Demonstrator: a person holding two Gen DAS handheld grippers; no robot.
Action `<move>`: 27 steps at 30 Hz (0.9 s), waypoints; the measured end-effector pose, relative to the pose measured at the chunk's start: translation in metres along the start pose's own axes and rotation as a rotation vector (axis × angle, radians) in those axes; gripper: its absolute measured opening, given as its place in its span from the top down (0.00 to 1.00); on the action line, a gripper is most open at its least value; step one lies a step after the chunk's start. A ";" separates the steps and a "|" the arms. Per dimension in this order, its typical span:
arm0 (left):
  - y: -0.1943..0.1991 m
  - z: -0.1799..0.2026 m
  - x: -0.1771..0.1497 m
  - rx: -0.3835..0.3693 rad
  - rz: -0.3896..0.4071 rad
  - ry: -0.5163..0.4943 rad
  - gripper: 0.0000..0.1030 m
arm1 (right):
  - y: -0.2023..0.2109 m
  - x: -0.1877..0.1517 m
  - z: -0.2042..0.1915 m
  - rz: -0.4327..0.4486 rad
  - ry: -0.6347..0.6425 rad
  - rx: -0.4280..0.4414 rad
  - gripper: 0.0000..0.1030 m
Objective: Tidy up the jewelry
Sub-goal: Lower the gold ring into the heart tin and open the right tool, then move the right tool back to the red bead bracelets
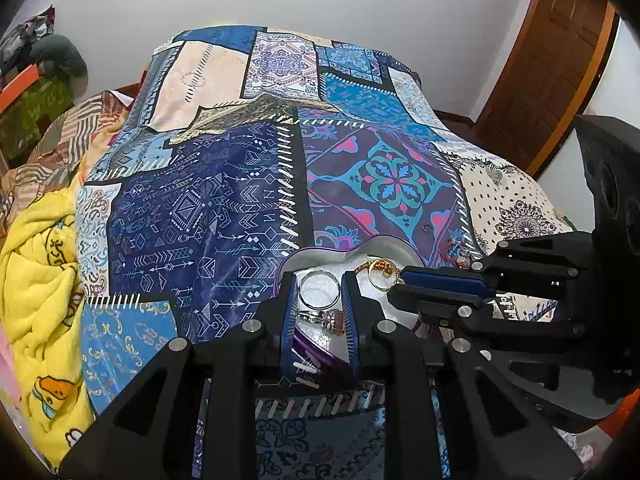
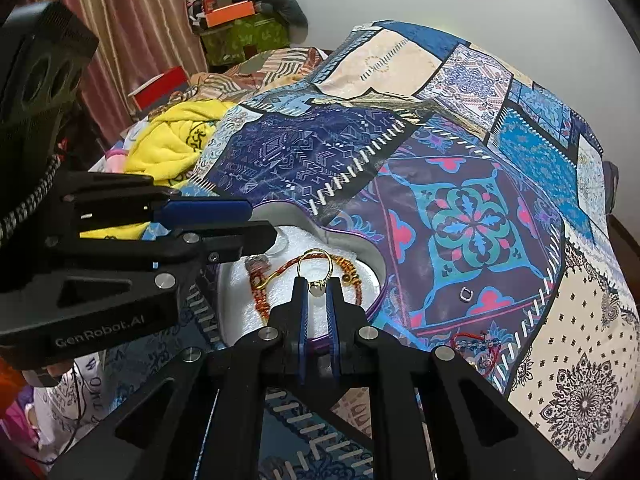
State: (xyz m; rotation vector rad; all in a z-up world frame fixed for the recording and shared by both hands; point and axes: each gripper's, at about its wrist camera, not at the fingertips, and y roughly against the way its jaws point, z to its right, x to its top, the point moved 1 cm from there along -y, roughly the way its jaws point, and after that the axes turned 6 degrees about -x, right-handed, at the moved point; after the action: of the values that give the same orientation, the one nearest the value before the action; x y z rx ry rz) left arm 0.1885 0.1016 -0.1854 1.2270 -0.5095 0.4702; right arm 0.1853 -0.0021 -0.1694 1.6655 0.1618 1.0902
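**Gold ring held over heart-shaped jewelry box**

A gold ring (image 2: 316, 270) with a pale stone is pinched upright between the closed right tongs (image 2: 317, 300), above the white lining of a purple-rimmed heart-shaped box (image 2: 376, 280) set on a patchwork bedspread (image 2: 460, 216). An orange beaded bracelet (image 2: 266, 284) is seen in the box beneath it. The left tongs (image 1: 320, 296) are parted and empty, with a silver bangle (image 1: 319, 289) and a stone-set ring (image 1: 334, 320) framed between them. A small silver ring (image 2: 465, 294) and a red string bracelet (image 2: 478, 346) lie on the bedspread outside the box.
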 end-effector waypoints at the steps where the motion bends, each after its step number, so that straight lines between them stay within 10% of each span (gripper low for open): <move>1: 0.002 0.000 0.000 -0.004 0.000 0.002 0.80 | 0.001 0.000 -0.001 -0.002 0.005 -0.005 0.91; 27: 0.053 0.045 0.002 0.049 0.085 -0.052 0.77 | 0.067 -0.018 0.031 0.115 -0.079 -0.074 0.88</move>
State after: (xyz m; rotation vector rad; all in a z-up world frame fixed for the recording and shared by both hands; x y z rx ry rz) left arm 0.1534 0.0730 -0.1330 1.2709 -0.5990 0.5262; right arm 0.1706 -0.0617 -0.1243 1.6641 -0.0251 1.1006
